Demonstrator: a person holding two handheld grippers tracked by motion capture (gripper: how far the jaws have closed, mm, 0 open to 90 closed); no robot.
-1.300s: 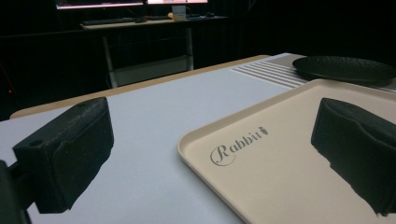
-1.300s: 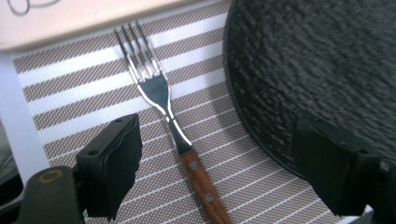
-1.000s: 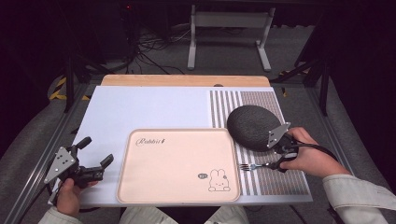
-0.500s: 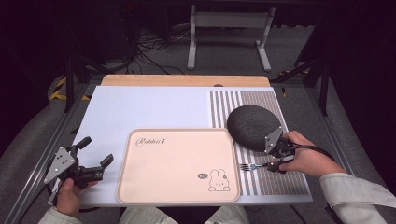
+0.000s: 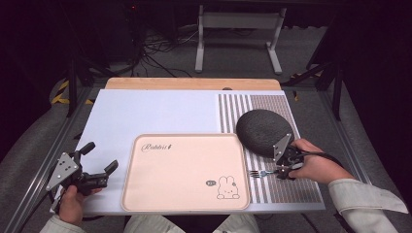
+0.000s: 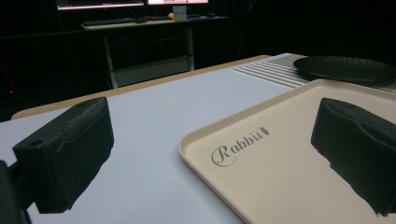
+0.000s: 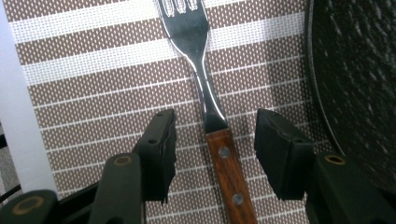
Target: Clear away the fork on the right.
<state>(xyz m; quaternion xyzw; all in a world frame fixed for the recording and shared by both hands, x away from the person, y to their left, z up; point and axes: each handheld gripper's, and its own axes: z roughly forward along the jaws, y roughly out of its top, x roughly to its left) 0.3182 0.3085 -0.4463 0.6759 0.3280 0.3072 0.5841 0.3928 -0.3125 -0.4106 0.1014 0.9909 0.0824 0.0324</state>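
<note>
My right tongs (image 7: 212, 140) have just been closing around the fork (image 7: 205, 93); pads not touching yet.
Fork lies flat on the striped placemat (image 5: 291, 187) beside the black plate (image 5: 262, 131); I fear the thin wooden handle slips sideways. Left tongs (image 5: 99, 162) hover wide open, empty.

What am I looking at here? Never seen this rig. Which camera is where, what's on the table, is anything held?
No robot: a person holds a two-jaw gripper in each hand. The high view looks down on the table; the other two cameras ride on the grippers.

On the table: a beige tray with a rabbit print, a dark plate and a fork with a wooden handle on a striped mat.

The left gripper is open beside the tray, holding nothing. The right gripper straddles the fork; its jaws have just been closing, but gaps remain on both sides, so nothing is gripped.
</note>
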